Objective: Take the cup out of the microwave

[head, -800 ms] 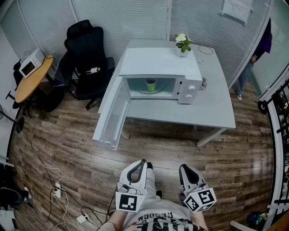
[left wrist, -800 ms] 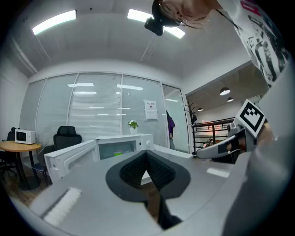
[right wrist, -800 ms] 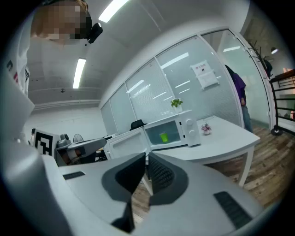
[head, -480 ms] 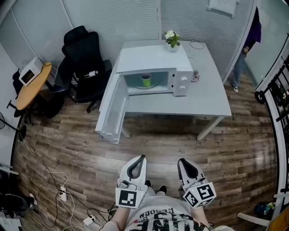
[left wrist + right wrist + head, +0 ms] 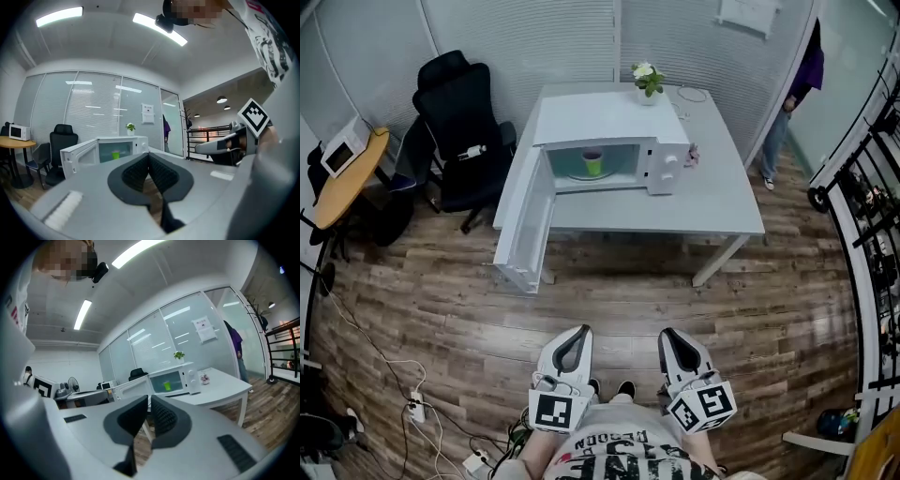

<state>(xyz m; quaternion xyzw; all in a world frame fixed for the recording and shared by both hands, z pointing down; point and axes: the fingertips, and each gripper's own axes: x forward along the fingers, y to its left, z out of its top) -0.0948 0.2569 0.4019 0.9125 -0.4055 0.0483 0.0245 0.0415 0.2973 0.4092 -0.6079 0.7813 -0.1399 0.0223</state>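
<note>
A white microwave (image 5: 609, 131) stands on a white table (image 5: 712, 206) with its door (image 5: 525, 220) swung wide open to the left. A green cup (image 5: 592, 162) stands upright on the turntable inside, also visible as the cup (image 5: 115, 154) and the cup (image 5: 167, 386). Both grippers hang close to the person's body, far from the table across bare floor. My left gripper (image 5: 577, 331) is shut with nothing between its pads (image 5: 140, 171). My right gripper (image 5: 667, 335) is also shut and holds nothing, its pads (image 5: 161, 416) meeting.
A potted plant (image 5: 647, 80) and a small pink item (image 5: 691, 155) sit on the table. A black office chair (image 5: 455, 122) and a round wooden table (image 5: 342, 178) stand at left. A person (image 5: 792, 94) stands at far right. Cables (image 5: 412, 398) trail on the floor at left.
The table and microwave sit higher, further left and smaller in the head view. Both grippers stay shut near the person's waist.
</note>
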